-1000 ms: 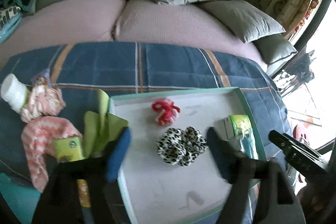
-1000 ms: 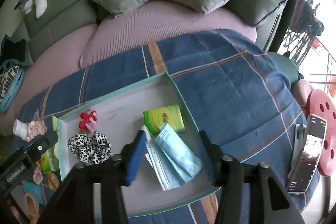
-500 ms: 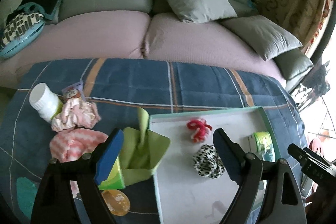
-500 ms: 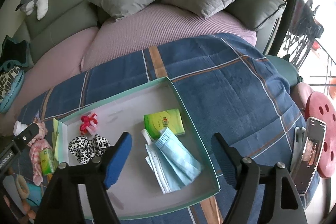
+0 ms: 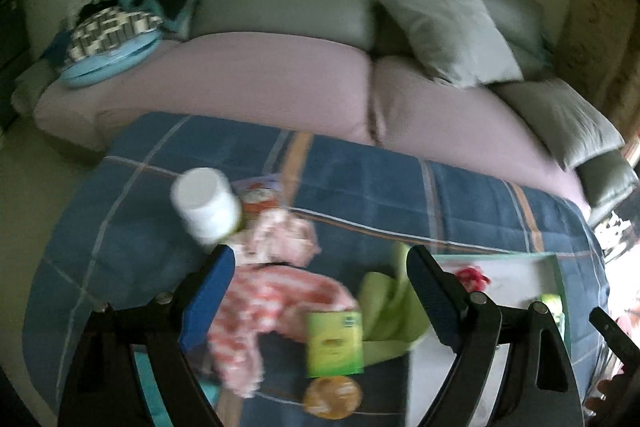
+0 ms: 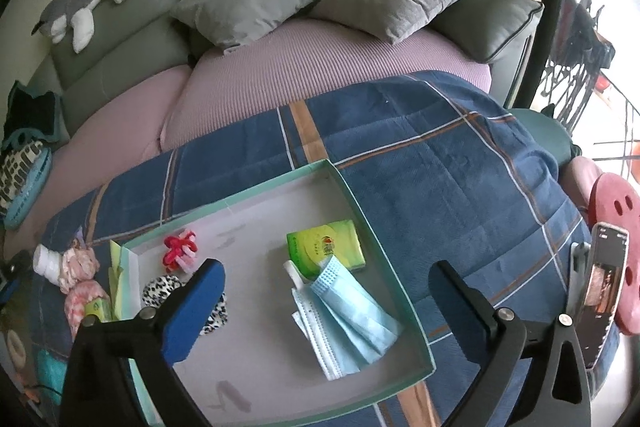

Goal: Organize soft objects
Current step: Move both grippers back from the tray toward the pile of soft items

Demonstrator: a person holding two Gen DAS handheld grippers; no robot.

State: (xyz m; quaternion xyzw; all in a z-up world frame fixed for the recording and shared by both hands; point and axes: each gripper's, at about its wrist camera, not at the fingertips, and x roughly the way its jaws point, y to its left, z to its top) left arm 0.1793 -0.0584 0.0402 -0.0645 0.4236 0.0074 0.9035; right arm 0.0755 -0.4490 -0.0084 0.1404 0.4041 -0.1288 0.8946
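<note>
Both grippers are wide open and hold nothing. The left gripper hangs over a pink striped cloth on the blue blanket, next to a white bottle and a green packet. The right gripper hangs over the white tray. In the tray lie blue face masks, a green tissue pack, a red hair tie and a spotted scrunchie.

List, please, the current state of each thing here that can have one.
Left gripper: jaws open, empty.
Right gripper: jaws open, empty.
Tray: lidless, partly filled.
Face masks: in tray, unfolded.
White bottle: capped, outside tray.
Pink striped cloth: crumpled, outside tray.
</note>
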